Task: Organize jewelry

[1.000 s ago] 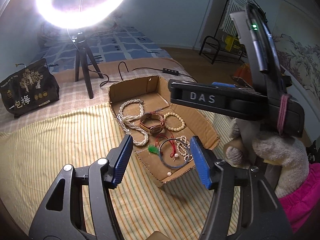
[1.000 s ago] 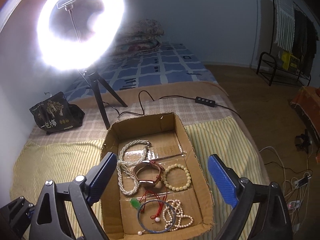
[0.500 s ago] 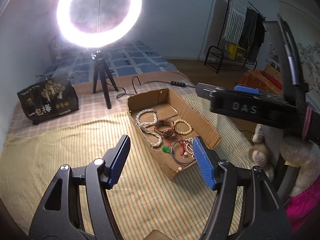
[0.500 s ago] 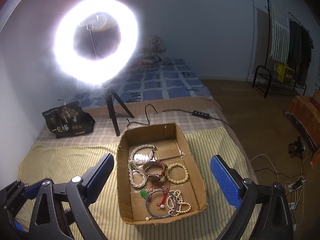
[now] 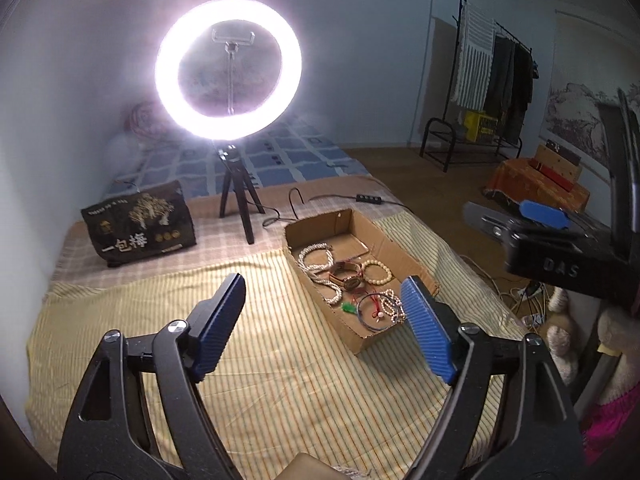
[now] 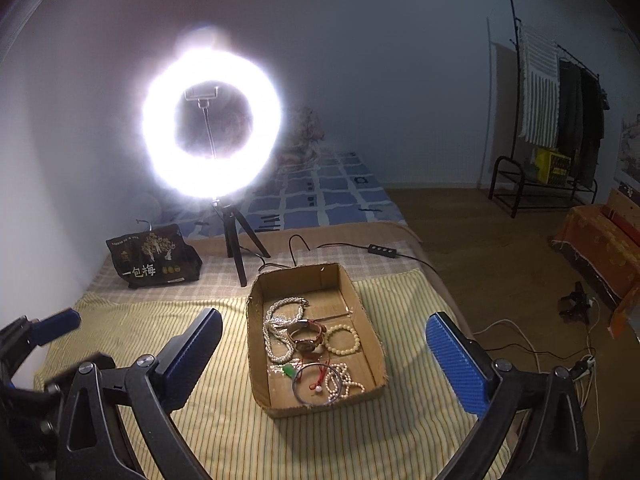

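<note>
A shallow cardboard box lies on a yellow striped cloth on a bed. Inside it lie a pearl necklace, a brown watch, a cream bead bracelet, a thin bangle with red cord and a green charm. My left gripper is open and empty, well back from the box. My right gripper is open and empty, above and in front of the box; it also shows at the right of the left wrist view.
A lit ring light on a tripod stands behind the box, its cable and switch trailing right. A black printed bag lies at back left. Cables lie on the floor right of the bed.
Both grippers have pulled back and up from the box, which now looks smaller and farther. Both stay open and empty. The jewelry has not moved.
</note>
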`<state>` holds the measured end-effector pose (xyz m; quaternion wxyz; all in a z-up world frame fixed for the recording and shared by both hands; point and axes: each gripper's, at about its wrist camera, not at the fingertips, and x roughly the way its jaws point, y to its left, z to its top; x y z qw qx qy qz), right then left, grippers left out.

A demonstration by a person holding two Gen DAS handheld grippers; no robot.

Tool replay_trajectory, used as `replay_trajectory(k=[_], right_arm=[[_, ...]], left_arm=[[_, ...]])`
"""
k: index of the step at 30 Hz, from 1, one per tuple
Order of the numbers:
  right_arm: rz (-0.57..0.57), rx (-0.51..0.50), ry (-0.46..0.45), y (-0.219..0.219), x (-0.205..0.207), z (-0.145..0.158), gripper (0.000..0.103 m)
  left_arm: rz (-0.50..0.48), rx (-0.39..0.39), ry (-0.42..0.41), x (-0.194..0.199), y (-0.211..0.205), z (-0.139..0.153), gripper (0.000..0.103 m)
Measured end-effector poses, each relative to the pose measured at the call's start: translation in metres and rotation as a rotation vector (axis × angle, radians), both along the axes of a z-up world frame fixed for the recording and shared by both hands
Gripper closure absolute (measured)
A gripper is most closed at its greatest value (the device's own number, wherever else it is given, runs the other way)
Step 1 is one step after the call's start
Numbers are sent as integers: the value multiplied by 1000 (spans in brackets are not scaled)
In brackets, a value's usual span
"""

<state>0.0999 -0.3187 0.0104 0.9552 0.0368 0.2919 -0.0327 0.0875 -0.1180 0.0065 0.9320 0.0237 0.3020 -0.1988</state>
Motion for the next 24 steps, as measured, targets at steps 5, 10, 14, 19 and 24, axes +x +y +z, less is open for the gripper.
replay_trajectory(k=[5, 10, 14, 19, 24], right_arm=[[2, -8, -29, 7, -23, 2, 0], [5, -67, -57, 21, -38, -1, 0], [-8, -81, -84, 22, -48, 0, 0], [-45, -64, -101, 15, -50, 0, 0], [-53, -68, -95, 14, -46, -4, 0]], left_arm=[[10, 19, -46, -15, 4, 3, 14], [6, 52, -86, -24, 0, 4, 10], [11, 71, -120, -29, -1, 3, 0], [25, 105, -112, -27, -5, 1, 0], [23, 107, -87, -25, -5, -1, 0]])
